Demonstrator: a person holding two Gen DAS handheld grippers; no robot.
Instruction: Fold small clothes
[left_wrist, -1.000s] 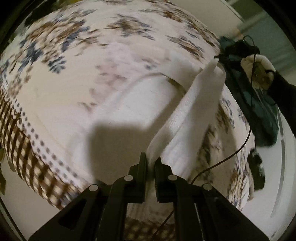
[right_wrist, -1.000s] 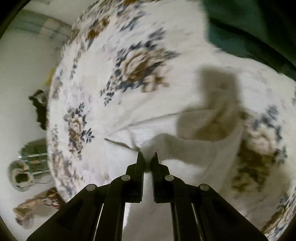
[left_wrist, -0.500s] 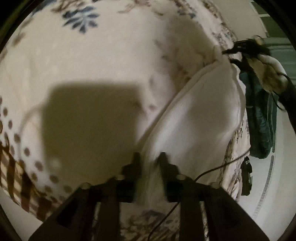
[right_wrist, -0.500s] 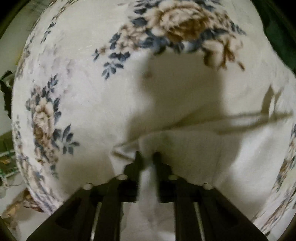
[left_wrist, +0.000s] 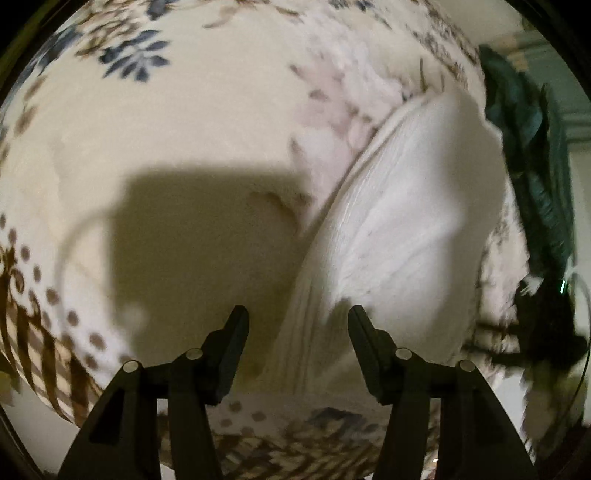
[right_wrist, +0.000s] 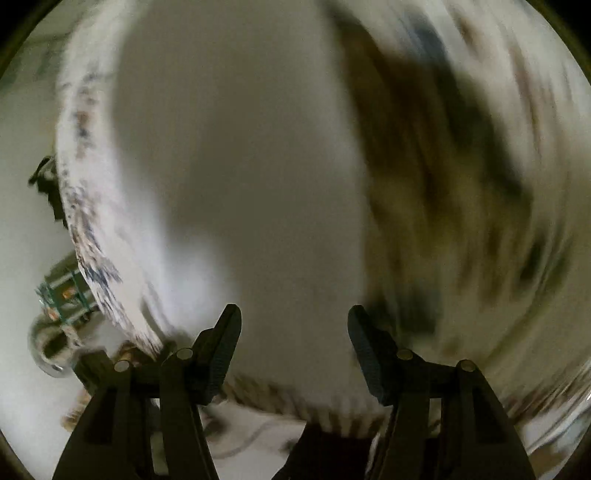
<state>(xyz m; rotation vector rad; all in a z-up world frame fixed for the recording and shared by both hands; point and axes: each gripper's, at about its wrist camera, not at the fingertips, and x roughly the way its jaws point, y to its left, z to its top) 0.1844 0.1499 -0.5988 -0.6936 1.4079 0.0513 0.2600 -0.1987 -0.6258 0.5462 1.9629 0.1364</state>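
Both jaws wide apart | white garment on floral blanket (no readable writing)

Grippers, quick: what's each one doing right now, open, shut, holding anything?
Left gripper: open, holding nothing; the white garment lies on the floral blanket ahead of it.
Right gripper: open, holding nothing; view heavily blurred.

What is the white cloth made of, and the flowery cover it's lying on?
The white garment looks like soft knit cotton, matte, with fine ribbed lines along its folded edge. The floral cover seems a plush, fuzzy fabric, perhaps fleece, judging by its nubby surface; the blur leaves that uncertain.
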